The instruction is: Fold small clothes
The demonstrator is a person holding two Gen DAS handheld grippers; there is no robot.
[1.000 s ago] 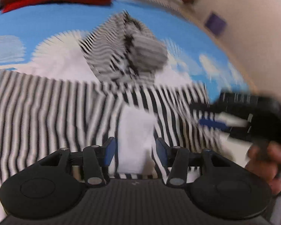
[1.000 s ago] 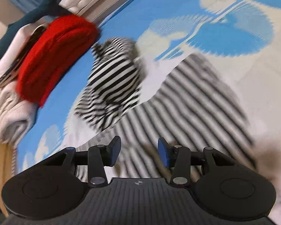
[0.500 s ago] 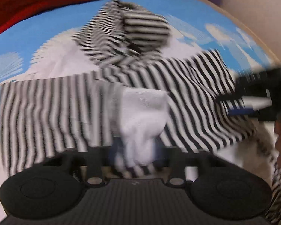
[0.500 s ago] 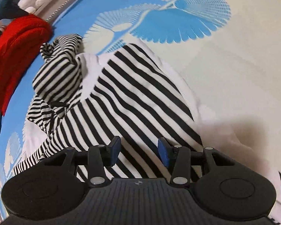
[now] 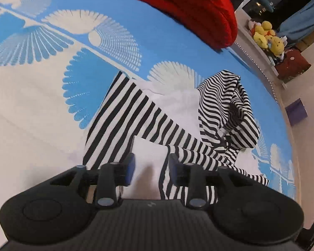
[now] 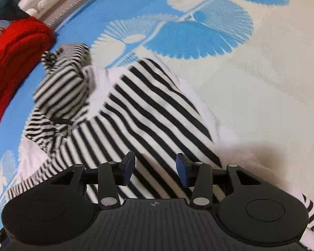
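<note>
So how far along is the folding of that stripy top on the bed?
Early to midway, I'd say. Done: the striped garment is spread on the blue and white bedspread, with one part folded over. In hand: the left gripper is opening around a white panel; the right gripper hovers open over the stripes. Left: the hood is bunched and no neat packet is formed.

In my left view, the garment (image 5: 140, 129) lies on the bedspread (image 5: 41, 104) at frame centre, its hood (image 5: 230, 108) bunched to the right. A blanket (image 5: 184, 6) sits behind it, upper centre. Plush toys (image 5: 265, 35) rest on a ledge (image 5: 259, 54) at upper right.
</note>
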